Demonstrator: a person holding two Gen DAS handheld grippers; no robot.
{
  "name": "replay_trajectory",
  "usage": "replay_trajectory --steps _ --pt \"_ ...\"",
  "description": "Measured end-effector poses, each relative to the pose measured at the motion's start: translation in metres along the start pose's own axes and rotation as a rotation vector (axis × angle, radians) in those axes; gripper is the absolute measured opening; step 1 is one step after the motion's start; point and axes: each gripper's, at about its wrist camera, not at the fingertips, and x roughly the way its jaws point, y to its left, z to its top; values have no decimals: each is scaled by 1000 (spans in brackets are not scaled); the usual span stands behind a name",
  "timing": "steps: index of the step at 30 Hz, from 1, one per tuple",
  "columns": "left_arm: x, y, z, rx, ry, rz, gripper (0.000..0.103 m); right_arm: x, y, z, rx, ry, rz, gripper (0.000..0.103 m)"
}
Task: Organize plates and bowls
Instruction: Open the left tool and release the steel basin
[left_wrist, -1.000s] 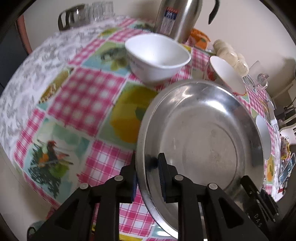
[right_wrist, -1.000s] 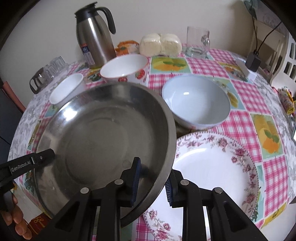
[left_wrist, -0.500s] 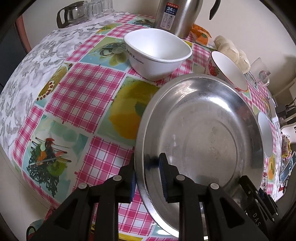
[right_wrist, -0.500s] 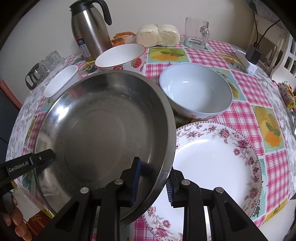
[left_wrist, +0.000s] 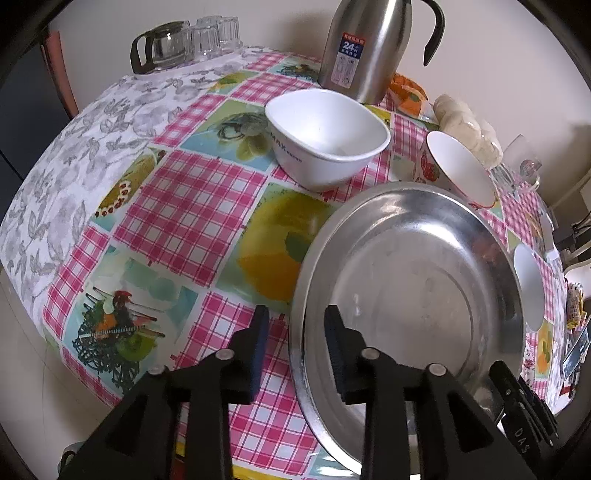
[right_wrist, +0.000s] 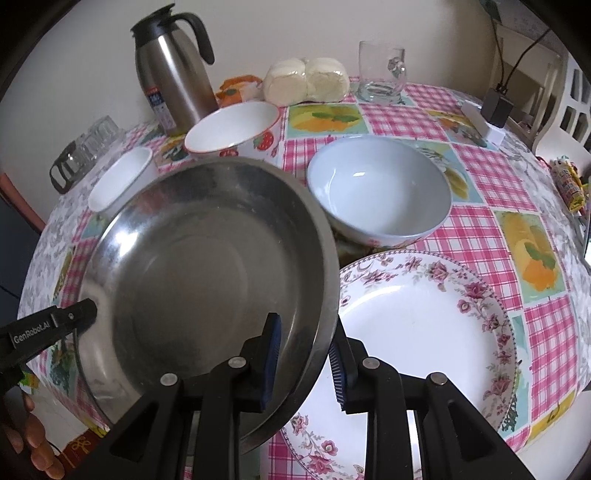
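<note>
Cream wall (right_wrist: 295, 33) behind checked tablecloth (left_wrist: 192, 206); white chair (right_wrist: 565, 107) beside.

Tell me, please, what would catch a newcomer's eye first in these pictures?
A large steel pan fills the middle, its rim sitting between the jaws of the left hand-held gripper and the right hand-held gripper. It overlaps a floral plate on the pink checked tablecloth, with a pale blue bowl just behind.
</note>
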Motion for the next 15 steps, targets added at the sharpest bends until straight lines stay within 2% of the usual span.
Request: replay_trajectory --steps 4,6,9,11,13,15 --pt "-5 -3 1 13 -25 1 36 -5 -3 2 16 -28 2 28" --pt "-8 -4 1 17 -40 1 46 -9 -4 4 25 -45 5 28" --pt "-14 -7 2 33 -67 7 55 -15 -7 5 39 -73 11 28" --pt "-15 -10 2 54 -73 21 65 -19 -8 6 51 -94 20 37" --pt "-14 -15 1 84 -72 38 68 -21 -8 7 64 -106 37 61" --pt "-14 -18 1 105 -71 46 68 -23 -6 7 62 -114 50 65"
